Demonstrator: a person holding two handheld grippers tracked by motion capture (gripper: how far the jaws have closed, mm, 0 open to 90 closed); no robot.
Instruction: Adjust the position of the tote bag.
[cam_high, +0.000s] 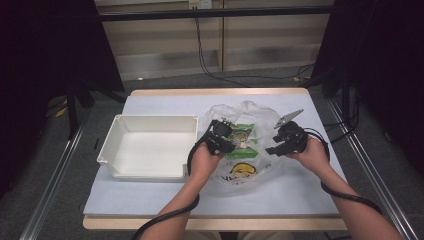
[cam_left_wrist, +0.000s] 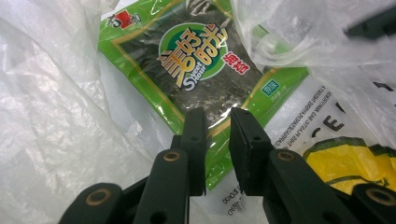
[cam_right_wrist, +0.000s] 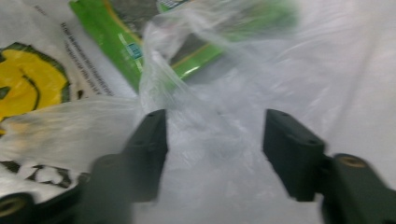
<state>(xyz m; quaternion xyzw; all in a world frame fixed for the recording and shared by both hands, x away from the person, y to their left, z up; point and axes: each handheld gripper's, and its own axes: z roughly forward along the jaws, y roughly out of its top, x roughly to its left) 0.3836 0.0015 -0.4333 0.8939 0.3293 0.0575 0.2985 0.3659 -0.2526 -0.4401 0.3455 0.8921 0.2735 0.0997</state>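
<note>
While my left tool (cam_left_wrist: 217, 123) clamps the green seaweed packet's (cam_left_wrist: 196, 60) near corner inside the clear plastic bag (cam_high: 250, 112), my right tool (cam_right_wrist: 212, 140), jaws apart, releases the film beside it so the packet can slide out.

My black left gripper (cam_left_wrist: 217, 154) sits over a green seaweed snack packet (cam_left_wrist: 196, 65) with yellow lettering, inside a clear plastic bag (cam_left_wrist: 56, 116) printed with a yellow face; white bin (cam_high: 150, 147) alongside.

Snack packet (cam_high: 242, 139) in bag (cam_high: 260, 112); bin (cam_high: 150, 145) left.
</note>
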